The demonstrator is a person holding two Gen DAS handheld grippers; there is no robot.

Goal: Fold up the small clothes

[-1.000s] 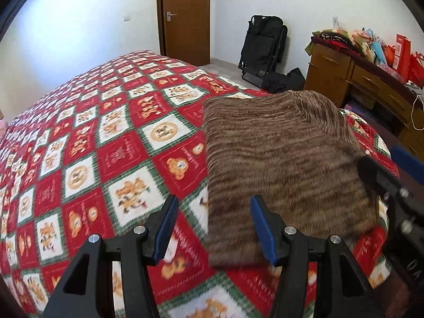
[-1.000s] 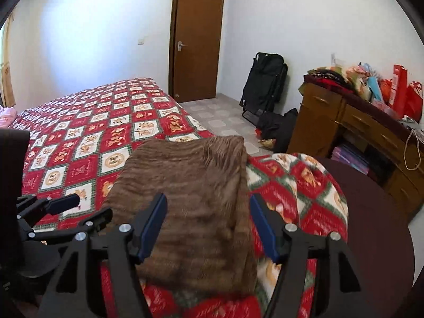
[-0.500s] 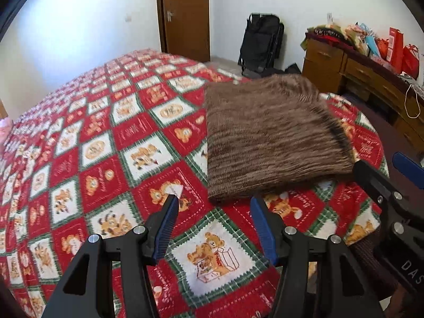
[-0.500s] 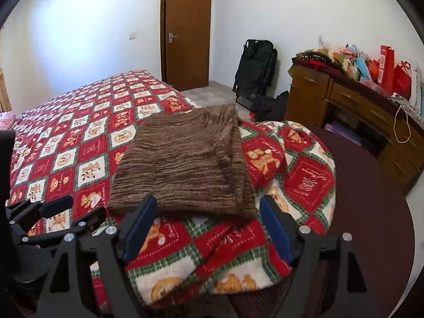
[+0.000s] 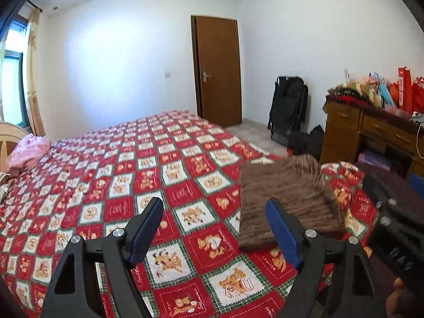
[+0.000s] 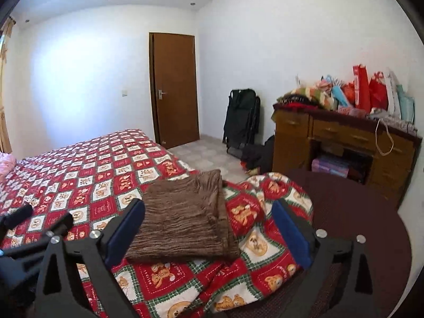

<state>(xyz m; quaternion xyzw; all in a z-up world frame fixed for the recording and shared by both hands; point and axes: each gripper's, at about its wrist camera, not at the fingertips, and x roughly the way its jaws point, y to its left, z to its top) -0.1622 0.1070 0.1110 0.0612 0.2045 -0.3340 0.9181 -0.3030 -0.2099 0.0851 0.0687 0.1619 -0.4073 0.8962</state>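
Folded brown knit garment (image 6: pixel 182 228) at the near right corner of a bed, with both grippers raised clear of it.

The garment lies flat as a rectangle on the red, white and green teddy-bear bedspread (image 5: pixel 148 185), its long axis running from the near edge of the bed away toward the wooden door (image 6: pixel 175 87). The left gripper (image 5: pixel 214 228) and right gripper (image 6: pixel 209 225) both have jaws wide and opening; nothing is gripped, and the blue pads touch no cloth. On the wooden dresser (image 6: pixel 341 137) stand red gift bags (image 6: pixel 368 92) beside heaped fabrics; their contents cannot be made out.
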